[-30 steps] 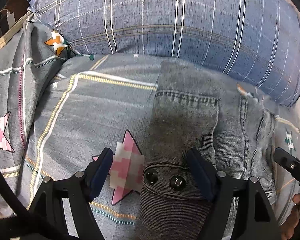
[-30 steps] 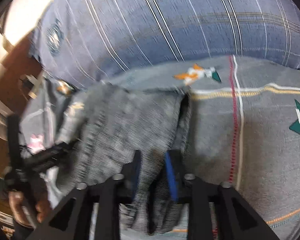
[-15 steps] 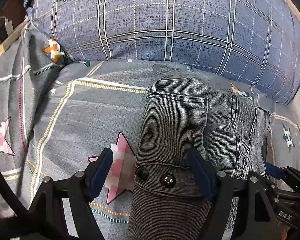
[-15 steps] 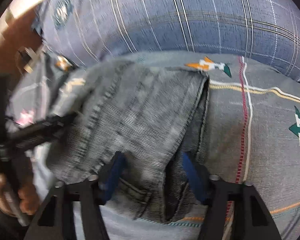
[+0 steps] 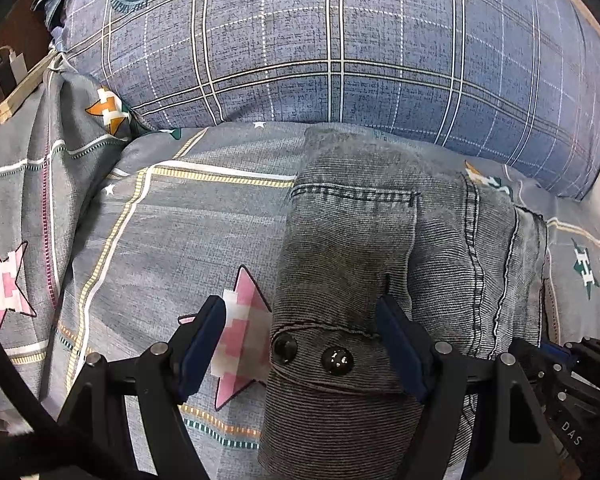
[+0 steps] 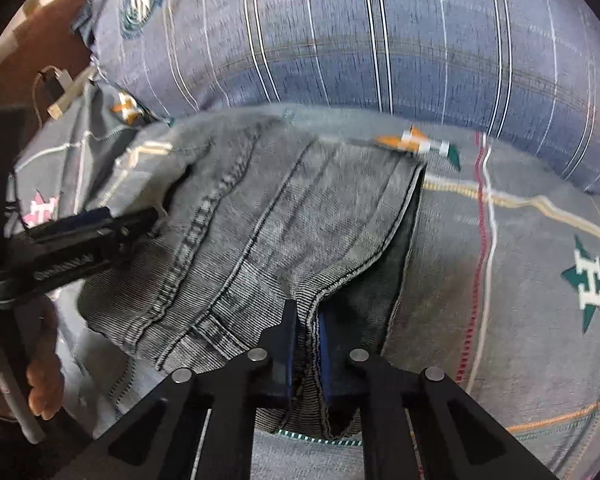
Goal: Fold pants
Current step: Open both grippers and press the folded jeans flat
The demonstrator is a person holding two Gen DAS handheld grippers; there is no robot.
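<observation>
Grey denim pants (image 5: 380,248) lie folded in a compact stack on the grey patterned bedsheet (image 5: 172,224), in front of a blue plaid pillow (image 5: 340,40). My left gripper (image 5: 302,340) is open, its fingers straddling the near edge of the pants by two metal buttons (image 5: 312,354). In the right wrist view the pants (image 6: 260,220) fill the centre. My right gripper (image 6: 306,324) is shut on a fold of the pants' top layer at their near right edge. The left gripper (image 6: 84,232) shows at the left of that view, held by a hand.
The pillow (image 6: 360,32) lies along the far side of the bed, right behind the pants. A wooden bed frame and a cable with plug (image 5: 8,68) are at the far left. The sheet (image 6: 520,280) extends to the right of the pants.
My right gripper was shut on the pants, opened half a second ago, and has now closed again on a fold at the near right edge. The left gripper stays open and has barely moved.
</observation>
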